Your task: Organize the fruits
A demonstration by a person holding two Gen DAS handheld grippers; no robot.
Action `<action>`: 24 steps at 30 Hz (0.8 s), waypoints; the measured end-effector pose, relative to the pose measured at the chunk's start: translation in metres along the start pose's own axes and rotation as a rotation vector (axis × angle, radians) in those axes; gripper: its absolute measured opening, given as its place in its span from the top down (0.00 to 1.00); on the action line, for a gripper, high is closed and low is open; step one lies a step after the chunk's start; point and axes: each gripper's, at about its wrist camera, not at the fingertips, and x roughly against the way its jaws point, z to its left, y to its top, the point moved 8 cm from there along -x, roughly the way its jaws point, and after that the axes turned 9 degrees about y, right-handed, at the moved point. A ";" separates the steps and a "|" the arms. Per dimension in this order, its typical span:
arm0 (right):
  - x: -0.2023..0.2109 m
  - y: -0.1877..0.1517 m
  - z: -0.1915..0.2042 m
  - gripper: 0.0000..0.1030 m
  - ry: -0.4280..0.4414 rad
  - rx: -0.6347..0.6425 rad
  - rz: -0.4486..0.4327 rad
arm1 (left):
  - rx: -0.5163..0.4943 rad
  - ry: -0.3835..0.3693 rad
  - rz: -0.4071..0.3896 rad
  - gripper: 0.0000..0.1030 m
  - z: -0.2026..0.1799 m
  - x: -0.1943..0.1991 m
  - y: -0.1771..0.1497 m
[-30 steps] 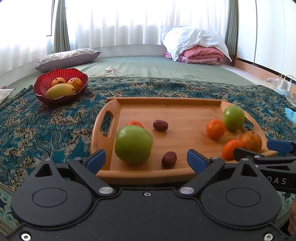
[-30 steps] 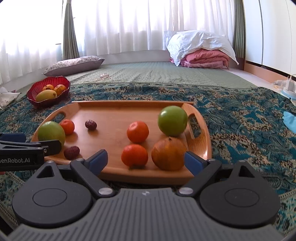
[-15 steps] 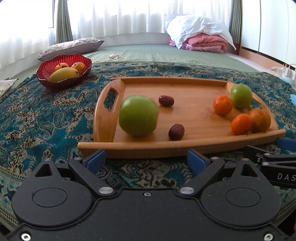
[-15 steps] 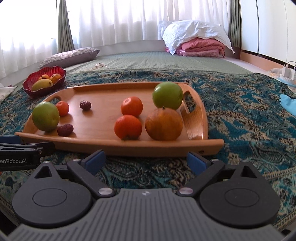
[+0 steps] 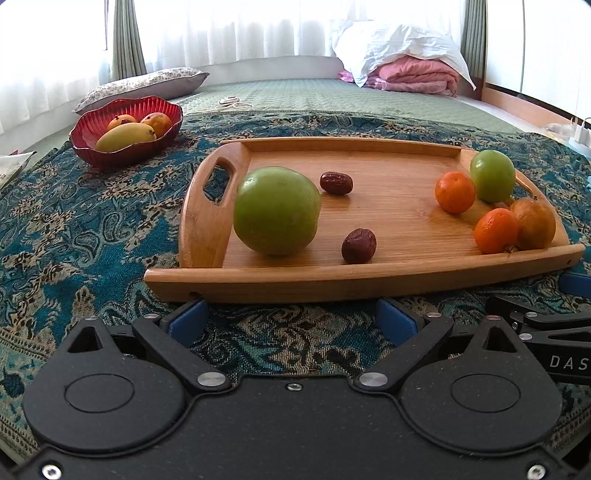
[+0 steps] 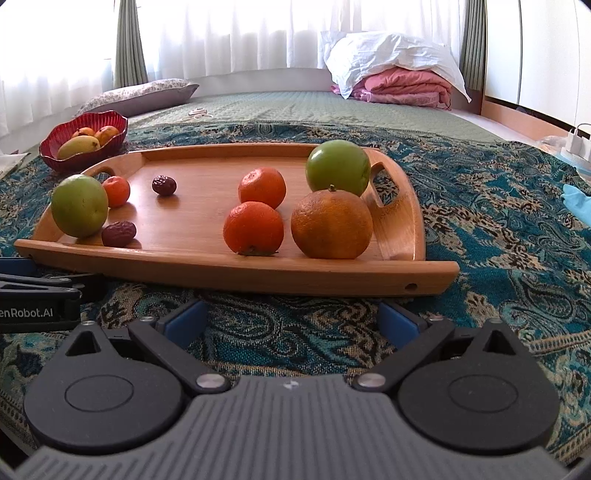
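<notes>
With both your left tongs [image 5: 291, 321] and right tongs [image 6: 291, 321] wide and empty, eight fruits remain scattered on the bamboo handled tray [image 6: 236, 273], unsorted.

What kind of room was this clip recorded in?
Most likely a bedroom or living space in a home: a patterned pillow and folded pink bedding lie on green floor matting, with curtained windows behind.

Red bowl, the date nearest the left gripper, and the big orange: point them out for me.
red bowl [image 5: 122, 155], left wrist view, front outer wall.
near date [image 5: 358, 245], left wrist view, middle of its skin.
big orange [image 6: 331, 225], right wrist view, centre of its front face.
</notes>
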 end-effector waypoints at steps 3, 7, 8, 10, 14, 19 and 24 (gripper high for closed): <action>-0.002 -0.001 0.000 0.00 -0.001 -0.001 0.006 | 0.008 -0.001 0.003 0.02 0.000 -0.002 -0.001; -0.005 -0.002 0.001 0.00 -0.013 0.014 0.006 | 0.015 -0.005 0.006 0.00 0.002 -0.005 -0.001; -0.006 -0.002 0.001 0.00 -0.015 0.018 0.007 | 0.013 -0.006 0.005 0.00 0.002 -0.005 -0.002; -0.006 -0.002 0.001 0.00 -0.017 0.021 0.007 | 0.011 -0.007 0.004 0.00 0.002 -0.005 -0.002; -0.007 -0.002 0.002 0.00 -0.018 0.029 0.011 | 0.012 -0.012 0.002 0.00 0.002 -0.007 -0.003; -0.007 -0.002 0.003 0.00 -0.024 0.035 0.013 | 0.010 -0.016 0.003 0.00 0.002 -0.006 -0.004; -0.008 -0.003 0.003 0.00 -0.027 0.041 0.010 | 0.014 -0.022 0.005 0.00 0.003 -0.007 -0.004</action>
